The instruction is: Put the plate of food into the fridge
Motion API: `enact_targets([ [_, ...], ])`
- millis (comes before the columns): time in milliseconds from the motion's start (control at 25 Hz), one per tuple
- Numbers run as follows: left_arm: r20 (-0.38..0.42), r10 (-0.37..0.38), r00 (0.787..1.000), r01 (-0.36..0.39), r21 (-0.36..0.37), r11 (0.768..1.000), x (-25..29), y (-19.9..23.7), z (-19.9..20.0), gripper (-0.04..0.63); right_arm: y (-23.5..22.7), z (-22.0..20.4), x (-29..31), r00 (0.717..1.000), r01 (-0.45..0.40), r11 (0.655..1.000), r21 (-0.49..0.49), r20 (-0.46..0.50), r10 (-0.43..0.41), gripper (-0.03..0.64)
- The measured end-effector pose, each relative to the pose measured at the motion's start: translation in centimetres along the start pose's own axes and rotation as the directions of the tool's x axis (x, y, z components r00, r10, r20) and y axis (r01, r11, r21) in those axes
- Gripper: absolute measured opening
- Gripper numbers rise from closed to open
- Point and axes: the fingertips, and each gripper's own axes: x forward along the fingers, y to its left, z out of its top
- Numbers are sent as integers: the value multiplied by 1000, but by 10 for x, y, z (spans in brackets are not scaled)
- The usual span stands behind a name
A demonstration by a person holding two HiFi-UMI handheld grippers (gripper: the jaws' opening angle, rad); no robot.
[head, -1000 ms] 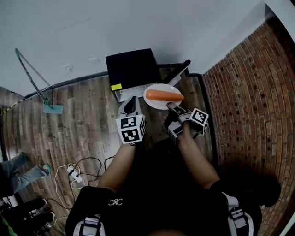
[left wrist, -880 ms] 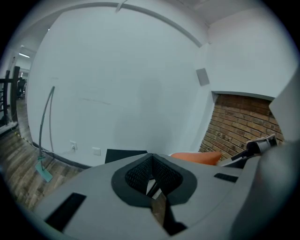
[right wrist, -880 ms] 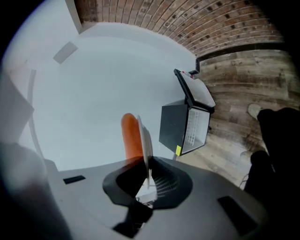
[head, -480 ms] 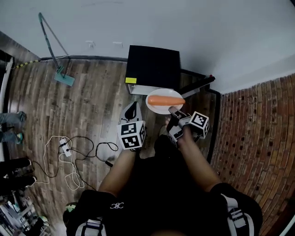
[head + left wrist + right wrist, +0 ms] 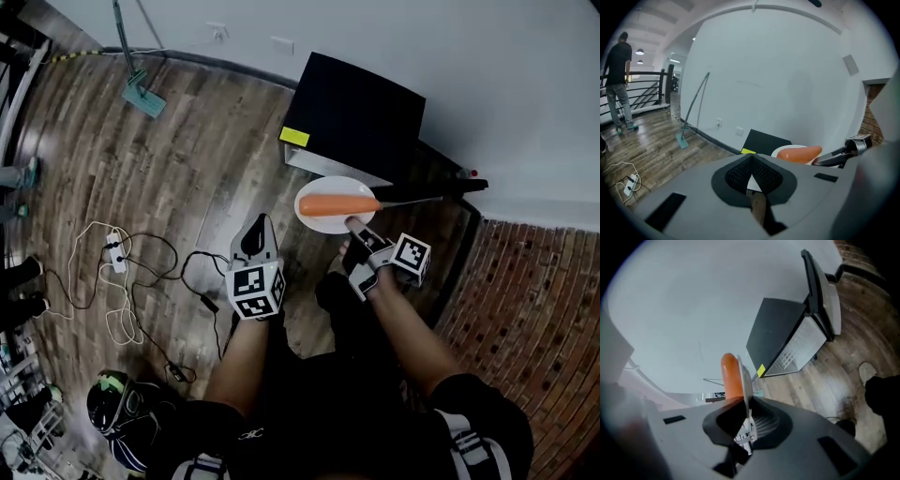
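A white plate (image 5: 323, 217) carrying a long orange piece of food (image 5: 337, 204) hangs in the air in front of the small black fridge (image 5: 361, 112). My right gripper (image 5: 354, 228) is shut on the plate's near rim. In the right gripper view the plate (image 5: 746, 376) is seen edge-on between the jaws, with the food (image 5: 731, 376) to its left. The fridge (image 5: 780, 333) stands with its door (image 5: 821, 291) swung open. My left gripper (image 5: 258, 232) hovers left of the plate, shut and holding nothing. Its view shows the plate (image 5: 780, 151) and the food (image 5: 799, 153) ahead at the right.
The open fridge door (image 5: 433, 191) reaches out right of the plate. A brick wall (image 5: 525, 300) runs along the right. A mop (image 5: 131, 56) leans on the white wall. A power strip with cables (image 5: 114, 255) and a helmet (image 5: 117, 405) lie on the wood floor. A person (image 5: 618, 79) stands by a railing.
The head view has swung round and the fridge now sits closer behind the plate, toward the upper right. My right gripper has kept hold of the plate; the left stays beside it.
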Motion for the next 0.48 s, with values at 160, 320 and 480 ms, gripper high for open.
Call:
enact_targets([
  [160, 3, -1, 1000, 1, 45, 999, 61, 52, -74, -3, -92, -14, 70, 1000, -27, 996, 82, 0, 27, 37],
  [320, 52, -45, 998, 40, 89, 995, 146, 90, -131, -3, -182, -4, 152, 998, -60, 994, 96, 16, 59, 37],
  [480, 147, -127, 981, 111, 109, 988, 229, 105, -150, -3, -264, 19, 227, 991, -104, 987, 126, 102, 92, 37],
])
